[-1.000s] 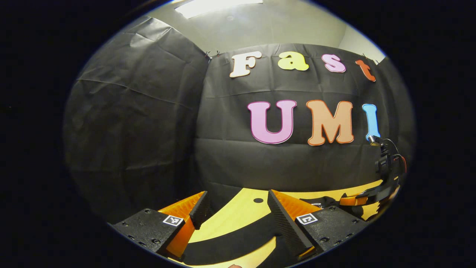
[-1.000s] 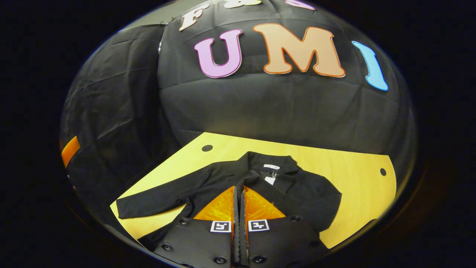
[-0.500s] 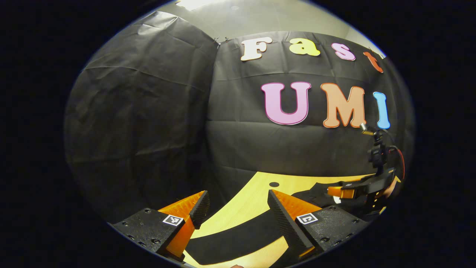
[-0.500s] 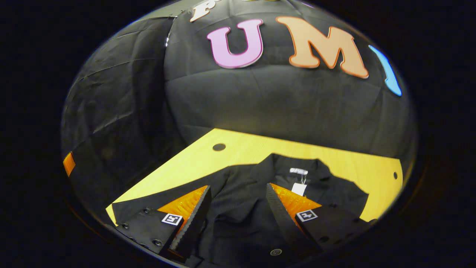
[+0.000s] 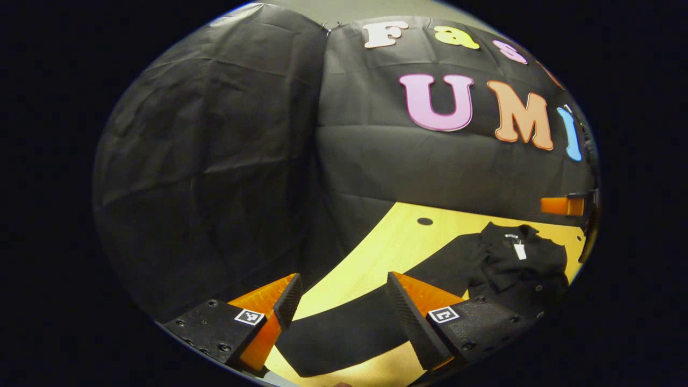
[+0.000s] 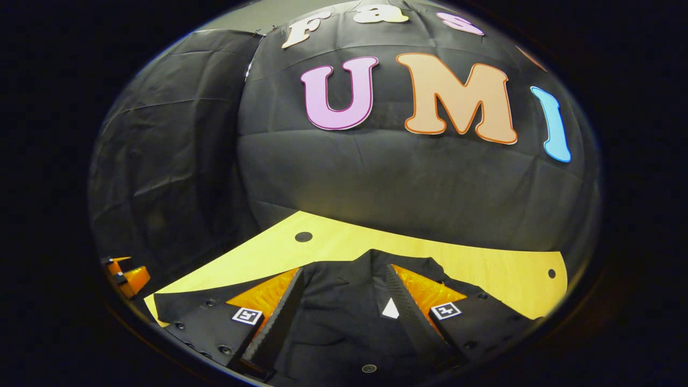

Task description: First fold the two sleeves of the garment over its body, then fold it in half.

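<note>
A black buttoned garment (image 5: pixel 516 266) lies flat on the yellow wooden table (image 5: pixel 387 250), collar and white tag toward the far wall. Its one sleeve (image 5: pixel 349 330) stretches out across the table toward my left gripper (image 5: pixel 344 303), which stands open just above the sleeve's cuff end. In the right gripper view the garment's body (image 6: pixel 344 317) lies under my right gripper (image 6: pixel 344 293), which is open over the collar area with nothing between its fingers. That right gripper (image 5: pixel 564 206) also shows at the far right of the left gripper view, above the garment.
Black cloth walls close the booth at the back and left. The table has a small round hole (image 6: pixel 303 236) near its far left corner and another hole (image 6: pixel 552 273) at the far right. Bare tabletop (image 6: pixel 484 269) lies behind the collar. The left gripper (image 6: pixel 126 274) shows at the left edge.
My right gripper went from shut to open and pulled back over the garment's collar. My left gripper tilted down, bringing the sleeve and garment into its view.
</note>
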The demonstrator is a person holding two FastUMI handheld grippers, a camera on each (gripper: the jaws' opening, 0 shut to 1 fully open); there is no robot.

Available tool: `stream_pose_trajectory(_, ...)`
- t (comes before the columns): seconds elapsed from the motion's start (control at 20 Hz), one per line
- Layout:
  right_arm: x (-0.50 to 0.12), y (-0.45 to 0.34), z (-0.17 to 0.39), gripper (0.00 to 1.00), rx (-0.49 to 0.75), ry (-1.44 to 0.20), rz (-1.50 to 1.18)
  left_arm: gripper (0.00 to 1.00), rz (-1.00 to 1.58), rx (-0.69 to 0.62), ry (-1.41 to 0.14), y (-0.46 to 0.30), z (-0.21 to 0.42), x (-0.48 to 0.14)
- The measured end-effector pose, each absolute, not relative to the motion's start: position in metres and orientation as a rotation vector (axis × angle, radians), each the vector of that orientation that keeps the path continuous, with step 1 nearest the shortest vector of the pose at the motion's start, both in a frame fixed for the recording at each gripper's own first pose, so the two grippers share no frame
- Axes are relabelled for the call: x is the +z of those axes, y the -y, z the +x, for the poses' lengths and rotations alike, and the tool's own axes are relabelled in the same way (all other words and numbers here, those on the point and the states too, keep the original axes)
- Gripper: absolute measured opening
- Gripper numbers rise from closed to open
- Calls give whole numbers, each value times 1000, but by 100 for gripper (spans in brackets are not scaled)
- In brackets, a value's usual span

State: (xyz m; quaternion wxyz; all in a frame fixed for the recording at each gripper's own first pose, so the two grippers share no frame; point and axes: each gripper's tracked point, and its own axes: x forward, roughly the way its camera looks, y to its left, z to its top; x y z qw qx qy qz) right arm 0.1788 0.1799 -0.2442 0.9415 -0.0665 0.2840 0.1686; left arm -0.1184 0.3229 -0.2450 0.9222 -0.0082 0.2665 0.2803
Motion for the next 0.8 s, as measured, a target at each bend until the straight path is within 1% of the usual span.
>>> stream_pose_trajectory(0.05,-246,-177,177,98,338,-582,-139,94,-33,586,-566,-326,-121,-254)
stream_pose_trajectory(0.3,-249,-167,170,98,311,-603,-149,95,-83,659,-669,-342,-144,-297)
stream_pose_trajectory(0.6,-254,-169,167,98,303,-614,-158,96,-115,745,-780,-360,-181,-331)
stream_pose_trajectory(0.65,-255,-171,166,94,304,-614,-158,96,-135,751,-792,-361,-183,-338)
stream_pose_trajectory(0.7,-254,-173,165,98,307,-614,-153,96,-167,758,-808,-359,-187,-345)
stream_pose_trajectory(0.8,-251,-177,164,98,315,-606,-149,96,-224,783,-876,-353,-205,-363)
